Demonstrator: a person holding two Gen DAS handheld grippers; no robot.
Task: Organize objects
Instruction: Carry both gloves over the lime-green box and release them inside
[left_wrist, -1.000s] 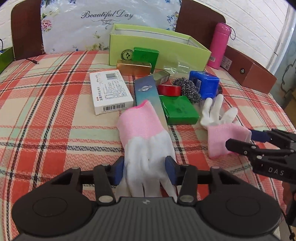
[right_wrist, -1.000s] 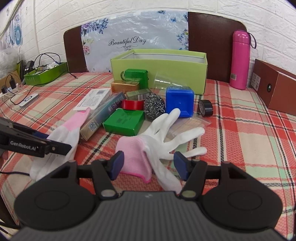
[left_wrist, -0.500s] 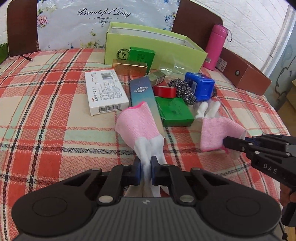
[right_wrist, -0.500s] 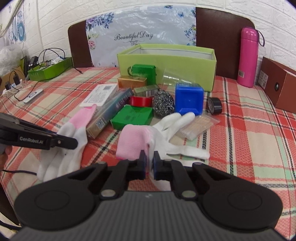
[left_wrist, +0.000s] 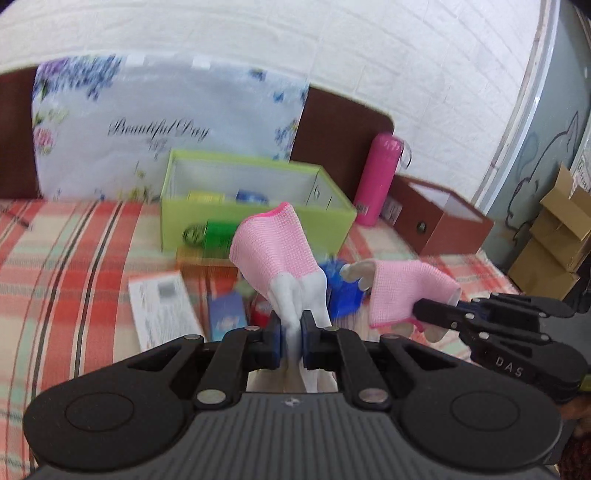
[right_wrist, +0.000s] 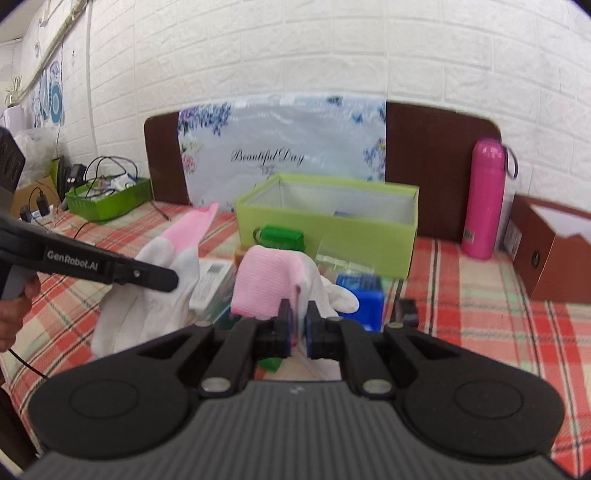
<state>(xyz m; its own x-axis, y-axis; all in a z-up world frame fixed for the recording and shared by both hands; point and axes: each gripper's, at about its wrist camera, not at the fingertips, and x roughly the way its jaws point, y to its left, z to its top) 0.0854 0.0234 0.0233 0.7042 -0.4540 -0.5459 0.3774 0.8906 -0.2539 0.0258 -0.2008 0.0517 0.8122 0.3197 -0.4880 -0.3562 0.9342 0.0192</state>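
Observation:
Two white gloves with pink cuffs hang in the air above the plaid table. My left gripper (left_wrist: 291, 328) is shut on the white fingers of the left glove (left_wrist: 273, 247), whose pink cuff stands up in front of the green box (left_wrist: 255, 218). My right gripper (right_wrist: 298, 325) is shut on the right glove (right_wrist: 269, 280), pinching it where pink cuff meets white palm. In the left wrist view the right gripper (left_wrist: 421, 308) holds its glove (left_wrist: 402, 288) at the right. In the right wrist view the left gripper (right_wrist: 173, 280) holds its glove (right_wrist: 162, 273) at the left.
Below the gloves lie a white packet (left_wrist: 166, 306), a blue cube (right_wrist: 362, 291), a dark blue box (left_wrist: 227, 314) and a green tin (right_wrist: 280, 236). A pink flask (right_wrist: 484, 199) and a brown box (right_wrist: 550, 247) stand at the right. A green tray of cables (right_wrist: 110, 199) sits far left.
Both grippers went from open around the gloves to shut on them, then rose, lifting both gloves off the table. The views now tilt up toward the wall.

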